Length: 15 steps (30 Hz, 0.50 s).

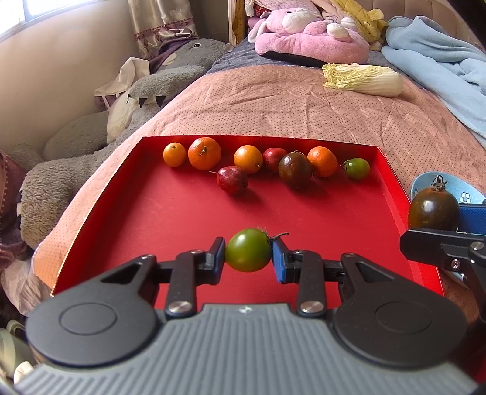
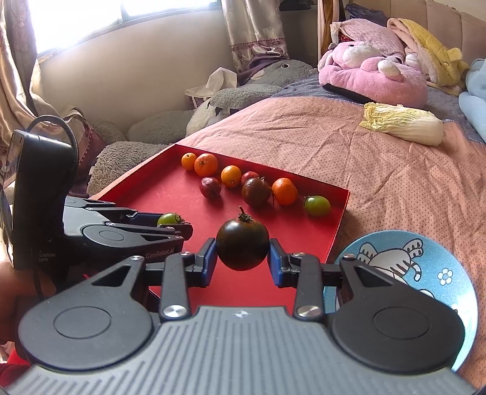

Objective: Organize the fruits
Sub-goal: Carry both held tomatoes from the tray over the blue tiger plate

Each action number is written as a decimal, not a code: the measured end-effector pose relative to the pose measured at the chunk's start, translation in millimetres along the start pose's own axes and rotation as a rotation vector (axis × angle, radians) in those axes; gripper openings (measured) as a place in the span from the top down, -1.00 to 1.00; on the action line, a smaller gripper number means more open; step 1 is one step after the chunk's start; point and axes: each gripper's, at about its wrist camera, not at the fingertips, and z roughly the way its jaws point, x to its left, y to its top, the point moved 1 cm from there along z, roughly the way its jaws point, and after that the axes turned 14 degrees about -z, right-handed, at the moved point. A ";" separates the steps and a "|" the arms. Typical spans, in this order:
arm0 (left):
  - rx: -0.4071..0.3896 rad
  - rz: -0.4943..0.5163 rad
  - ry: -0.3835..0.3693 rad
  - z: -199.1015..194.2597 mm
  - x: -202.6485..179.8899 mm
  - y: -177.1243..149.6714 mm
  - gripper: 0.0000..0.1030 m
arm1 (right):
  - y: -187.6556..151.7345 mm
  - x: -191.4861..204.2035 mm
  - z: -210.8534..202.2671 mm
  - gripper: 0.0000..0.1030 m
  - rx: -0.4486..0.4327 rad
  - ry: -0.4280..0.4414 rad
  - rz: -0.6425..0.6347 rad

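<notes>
A bed (image 2: 379, 182) with a pink dotted cover fills the room. Far left, bright daylight pours through a window (image 2: 76, 21) beside patterned curtains (image 2: 255, 33). A cream wall (image 2: 136, 76) runs beneath it, and grey plush toys (image 2: 158, 127) lie against it.

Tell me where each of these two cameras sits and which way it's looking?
Left wrist view: sits on the left hand-held gripper, looking forward and down over the red tray; its fingers clamp a green tomato.
Right wrist view: sits on the right hand-held gripper, facing the same way from beside the tray; its fingers clamp a dark tomato, blue bowl below.
Shared: tray, row of fruit, cabbage, pink plush toy, and each other's gripper.
</notes>
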 end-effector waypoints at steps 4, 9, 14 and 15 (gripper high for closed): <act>0.000 0.010 -0.006 -0.7 -5.9 0.1 0.31 | -4.2 -5.0 -5.2 0.20 -0.004 -0.009 0.014; 0.001 0.019 -0.016 -0.8 -14.4 0.1 0.31 | -8.5 -10.7 -11.7 0.20 -0.010 -0.020 0.026; 0.001 0.034 -0.028 -1.6 -23.4 -1.0 0.31 | -14.6 -17.2 -18.6 0.20 -0.016 -0.037 0.045; 0.001 0.037 -0.031 -1.8 -25.2 -1.0 0.31 | -15.7 -18.7 -19.7 0.20 -0.017 -0.041 0.049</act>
